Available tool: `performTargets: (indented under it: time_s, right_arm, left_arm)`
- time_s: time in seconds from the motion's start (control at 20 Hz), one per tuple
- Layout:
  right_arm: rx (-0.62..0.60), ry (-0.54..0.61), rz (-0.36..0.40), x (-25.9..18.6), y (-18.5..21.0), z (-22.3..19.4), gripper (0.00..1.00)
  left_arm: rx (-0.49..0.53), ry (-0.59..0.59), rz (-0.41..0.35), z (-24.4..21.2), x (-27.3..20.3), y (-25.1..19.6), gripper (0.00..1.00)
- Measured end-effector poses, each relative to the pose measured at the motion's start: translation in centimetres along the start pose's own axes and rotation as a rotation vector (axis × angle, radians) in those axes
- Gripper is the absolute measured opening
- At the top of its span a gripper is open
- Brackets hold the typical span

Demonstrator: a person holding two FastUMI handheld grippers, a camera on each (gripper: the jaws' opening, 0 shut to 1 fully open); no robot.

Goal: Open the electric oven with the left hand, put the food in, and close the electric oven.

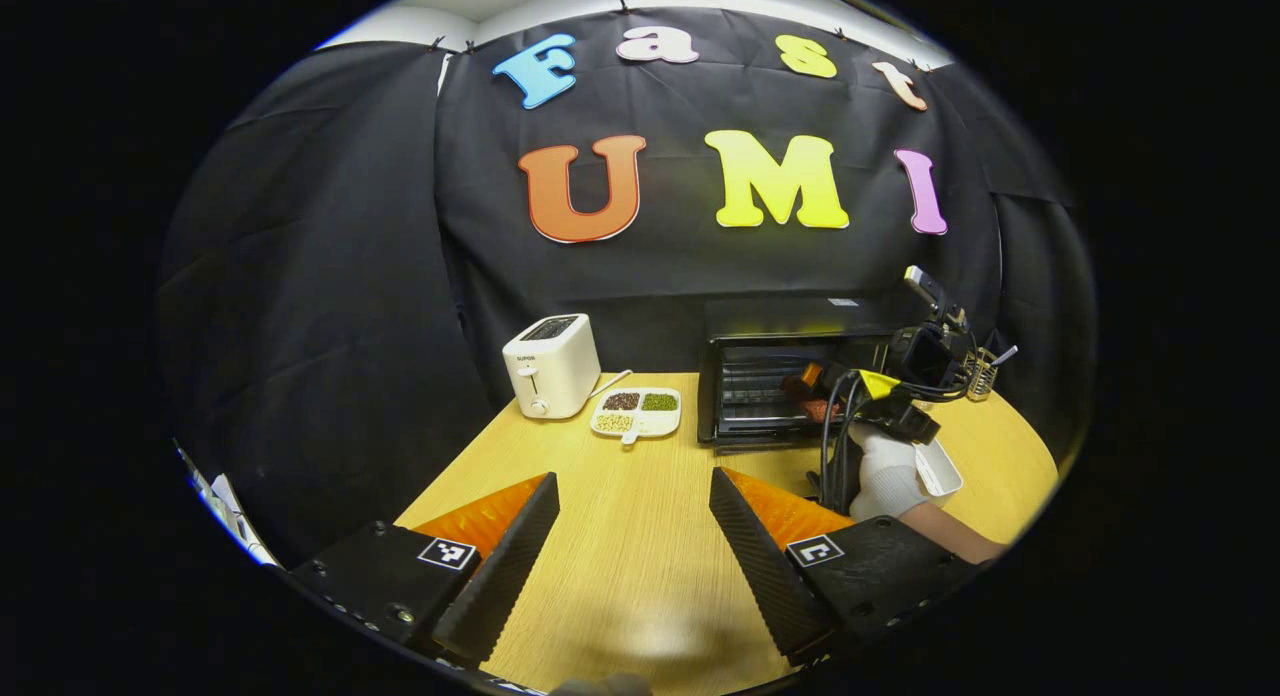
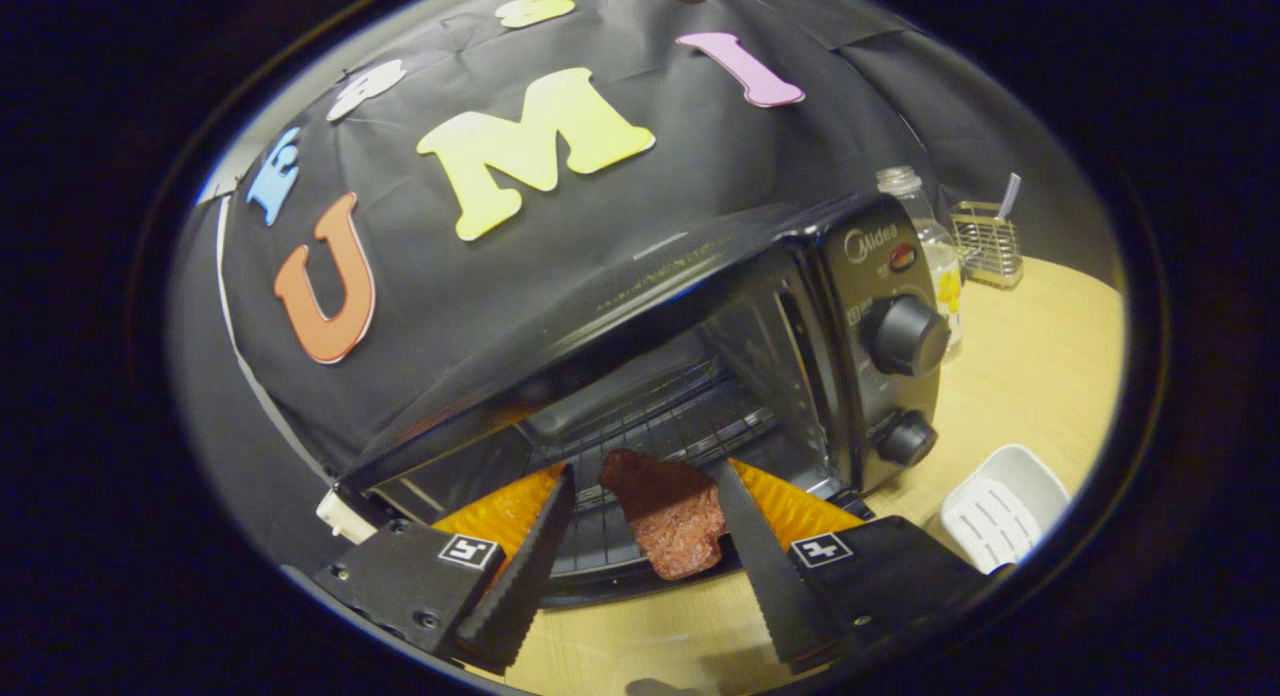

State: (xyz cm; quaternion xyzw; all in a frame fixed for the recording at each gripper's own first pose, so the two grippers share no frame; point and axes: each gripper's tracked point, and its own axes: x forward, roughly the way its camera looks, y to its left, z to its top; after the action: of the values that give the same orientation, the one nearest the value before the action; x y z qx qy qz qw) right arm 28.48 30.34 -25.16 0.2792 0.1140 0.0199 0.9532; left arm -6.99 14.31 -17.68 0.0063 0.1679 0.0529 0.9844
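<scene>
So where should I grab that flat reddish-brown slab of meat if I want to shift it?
Probably by its near end, coming in through the black electric oven's open front. The reddish-brown slab of meat lies flat on the wire rack, lengthwise towards the opening, so the right hand-held gripper's open fingers can close across its narrow width.

Dim booth, overhead light, strong fisheye bending at edges.

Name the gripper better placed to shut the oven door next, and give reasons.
Left. The left gripper hovers open and empty over the wooden table, while the right gripper sits at the black electric oven beside the reddish meat slice.
</scene>
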Motion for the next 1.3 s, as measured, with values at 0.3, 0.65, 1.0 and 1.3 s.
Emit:
performTargets:
  time_s: [0.3, 0.65, 1.0, 1.3]
  right_arm:
    - [-0.204, 0.023, 0.047, -8.4, -2.0, 4.2, 0.92]
    - [-0.492, -0.143, 0.075, -23.8, -6.0, 18.6, 0.96]
    - [-0.522, -0.215, 0.071, -36.4, -13.7, 26.3, 1.00]
    - [-0.556, -0.115, 0.089, -41.3, -22.1, 25.2, 1.00]
  left_arm:
    - [0.043, -0.041, -0.040, 3.1, -3.0, -1.2, 0.97]
    - [0.079, -0.161, -0.168, 7.1, -6.0, -6.6, 0.97]
    - [0.078, -0.182, -0.216, 6.3, -5.7, -15.7, 0.97]
    - [0.100, -0.108, -0.146, 1.3, -5.2, -19.9, 0.97]
